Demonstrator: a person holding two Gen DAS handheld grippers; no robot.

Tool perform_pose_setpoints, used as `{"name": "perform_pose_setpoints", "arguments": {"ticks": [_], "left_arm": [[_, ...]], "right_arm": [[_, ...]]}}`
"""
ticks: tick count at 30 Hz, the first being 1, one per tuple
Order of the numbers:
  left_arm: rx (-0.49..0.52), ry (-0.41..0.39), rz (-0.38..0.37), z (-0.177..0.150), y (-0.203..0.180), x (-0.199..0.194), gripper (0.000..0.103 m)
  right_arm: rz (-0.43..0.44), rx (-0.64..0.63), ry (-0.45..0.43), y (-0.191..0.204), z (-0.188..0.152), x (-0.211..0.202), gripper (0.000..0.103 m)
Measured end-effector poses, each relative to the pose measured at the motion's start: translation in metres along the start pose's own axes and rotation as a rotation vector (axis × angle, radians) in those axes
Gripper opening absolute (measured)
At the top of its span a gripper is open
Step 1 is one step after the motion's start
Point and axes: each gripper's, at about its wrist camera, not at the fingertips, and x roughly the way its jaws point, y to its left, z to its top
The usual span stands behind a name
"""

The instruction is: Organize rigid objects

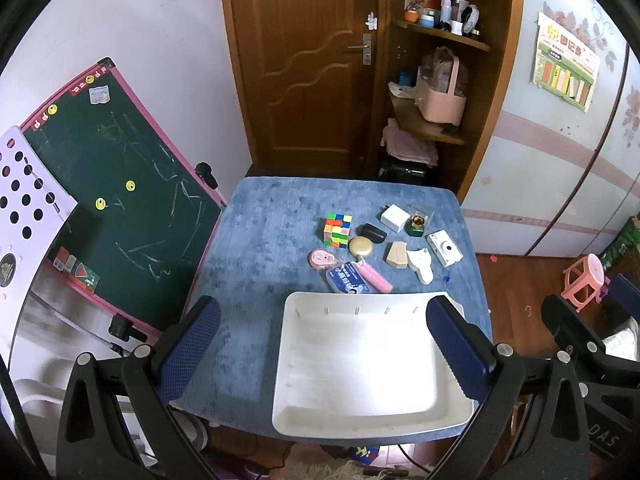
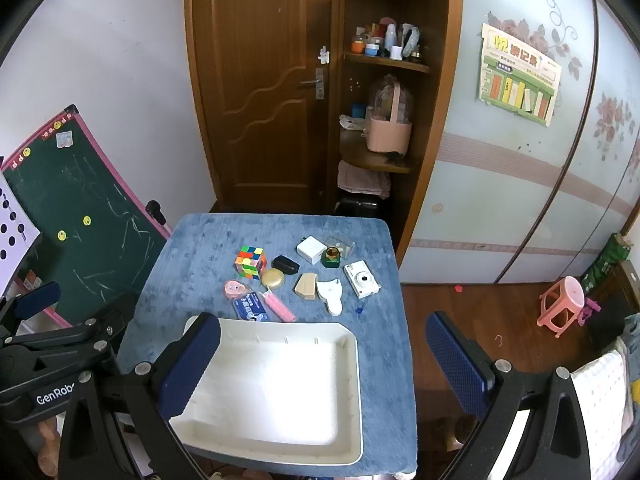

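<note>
Tray sits empty at lower centre; both tools, left and right, spread wide, apparently gripping nothing.

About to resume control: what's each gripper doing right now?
Left gripper: open, holding nothing, above the white tray.
Right gripper: open, holding nothing.
</note>
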Motion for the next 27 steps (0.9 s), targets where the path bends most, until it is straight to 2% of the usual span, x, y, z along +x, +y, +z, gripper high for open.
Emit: {"name": "perform_pose_setpoints", "arguments": {"ticks": [8, 27], "left_arm": [[0.0, -0.003, -0.004, 0.0, 0.002, 0.0, 0.102], [-0.039, -0.017, 0.039, -0.008, -0.022, -0.006, 0.102]], "right_arm": [[0.001, -0.003, -0.001, -0.003, -0.002, 0.0, 0.103], [0.031, -0.031, -0.035, -0.03, -0.003, 0.007, 0.103]]}}
